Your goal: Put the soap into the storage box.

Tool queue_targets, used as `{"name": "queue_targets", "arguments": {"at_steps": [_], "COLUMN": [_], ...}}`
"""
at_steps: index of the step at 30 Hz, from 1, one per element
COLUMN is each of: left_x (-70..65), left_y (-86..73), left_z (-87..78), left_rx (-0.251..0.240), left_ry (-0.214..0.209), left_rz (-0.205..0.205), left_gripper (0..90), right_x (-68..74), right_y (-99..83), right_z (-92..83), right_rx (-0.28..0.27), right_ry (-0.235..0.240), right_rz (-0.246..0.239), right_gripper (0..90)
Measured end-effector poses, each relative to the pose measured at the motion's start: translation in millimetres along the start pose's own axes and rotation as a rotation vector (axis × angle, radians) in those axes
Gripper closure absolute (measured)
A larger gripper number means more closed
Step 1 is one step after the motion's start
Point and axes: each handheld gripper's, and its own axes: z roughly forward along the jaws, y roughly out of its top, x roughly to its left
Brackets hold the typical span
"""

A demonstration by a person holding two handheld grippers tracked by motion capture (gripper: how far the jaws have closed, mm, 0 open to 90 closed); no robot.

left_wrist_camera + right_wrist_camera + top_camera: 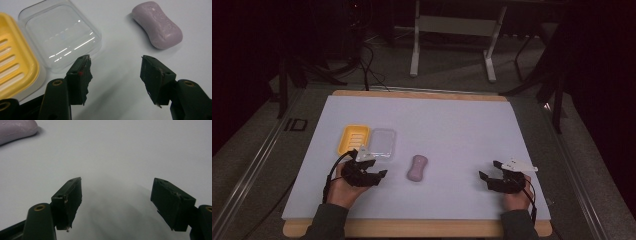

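Observation:
A lilac bar of soap [417, 168] lies flat near the middle of the white mat. A yellow slotted soap dish [353, 138] and a clear plastic lid [382, 142] sit side by side to its left. My left gripper [382, 175] rests low at the front left, open and empty, with the soap [158, 24] ahead to its right and the lid [61, 35] and dish [15, 67] to its left. My right gripper [484, 177] is open and empty at the front right; the soap's end [16, 130] shows at the top left corner of its view.
The white mat [452, 120] covers a wooden tabletop [422, 95]. Beyond the far edge stand a table frame's legs [452, 45], dark stands and cables on a grey carpet. The mat's right half is bare.

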Motion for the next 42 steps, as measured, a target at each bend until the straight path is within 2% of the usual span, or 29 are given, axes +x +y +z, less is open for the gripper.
{"name": "queue_targets", "arguments": {"at_steps": [4, 14, 19, 24, 26, 31, 35, 42], "left_x": [-2.0, -6.9, -11.1, -15.6, -15.1, -15.6, -19.4, -24.5], "left_y": [7.3, 27.4, 35.4, 41.8, 44.3, 50.0, 55.1, 61.9], "left_z": [2.9, 6.7, 12.8, 19.6, 21.6, 28.8, 33.7, 38.9], "left_rx": [0.011, 0.019, 0.038, 0.056, 0.061, 0.073, 0.086, 0.099], "left_ry": [-0.004, -0.013, -0.028, -0.030, -0.043, -0.059, -0.058, -0.059], "left_rz": [0.012, 0.043, 0.061, 0.070, 0.074, 0.062, 0.085, 0.093], "left_gripper": [41.7, 41.0, 40.7, 40.7, 40.6, 40.5, 39.1, 37.2], "right_x": [0.2, 1.0, 1.2, 1.8, 2.2, 2.9, 3.7, 2.3], "right_y": [0.1, 0.3, 0.5, 0.5, 0.6, 0.6, 0.9, 0.5], "right_z": [0.3, 0.8, 1.2, 1.7, 1.9, 2.0, 2.5, 1.3], "right_rx": [0.004, 0.010, 0.015, 0.017, 0.019, 0.019, 0.028, 0.017], "right_ry": [0.000, 0.003, 0.000, -0.004, -0.007, -0.012, -0.016, -0.013], "right_rz": [-0.004, -0.009, -0.011, -0.018, -0.020, -0.023, -0.027, -0.016], "right_gripper": [20.6, 18.8, 16.4, 15.2, 15.2, 15.3, 15.5, 15.7]}}
